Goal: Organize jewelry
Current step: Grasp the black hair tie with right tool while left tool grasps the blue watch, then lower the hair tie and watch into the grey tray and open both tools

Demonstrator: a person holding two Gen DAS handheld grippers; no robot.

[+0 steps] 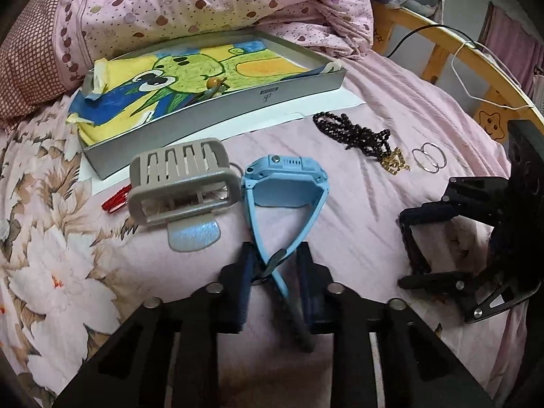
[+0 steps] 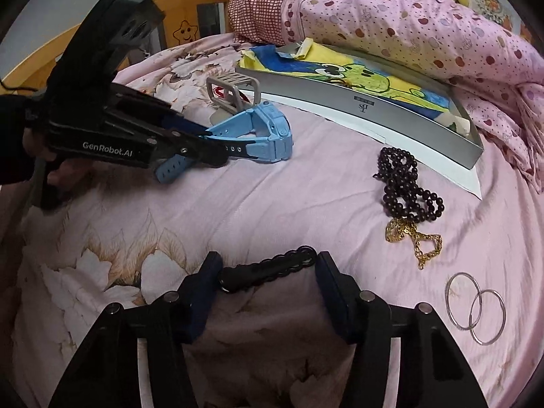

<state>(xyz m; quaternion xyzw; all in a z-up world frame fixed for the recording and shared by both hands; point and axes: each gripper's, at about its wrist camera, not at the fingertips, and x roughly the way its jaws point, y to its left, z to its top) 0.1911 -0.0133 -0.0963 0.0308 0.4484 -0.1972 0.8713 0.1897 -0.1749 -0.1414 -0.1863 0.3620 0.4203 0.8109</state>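
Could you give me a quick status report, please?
Left claw shut on blue watch strap. Right claw around black chain bracelet. Nothing in the way.

Bed [image 2: 272, 210] with pink floral sheet. On it: grey tray [image 1: 190, 129] over white paper [image 1: 272, 120], beige clip [image 1: 180, 183], blue watch [image 1: 285, 187], black beads [image 2: 404, 183] touching gold chain [image 2: 414, 241], two silver rings [image 2: 476, 306], black strap [image 2: 272, 268], pink quilt [image 1: 210, 3].

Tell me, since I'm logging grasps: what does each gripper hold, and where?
Left gripper: blue watch, by its strap. Right gripper: black chain bracelet, fingers at its ends.
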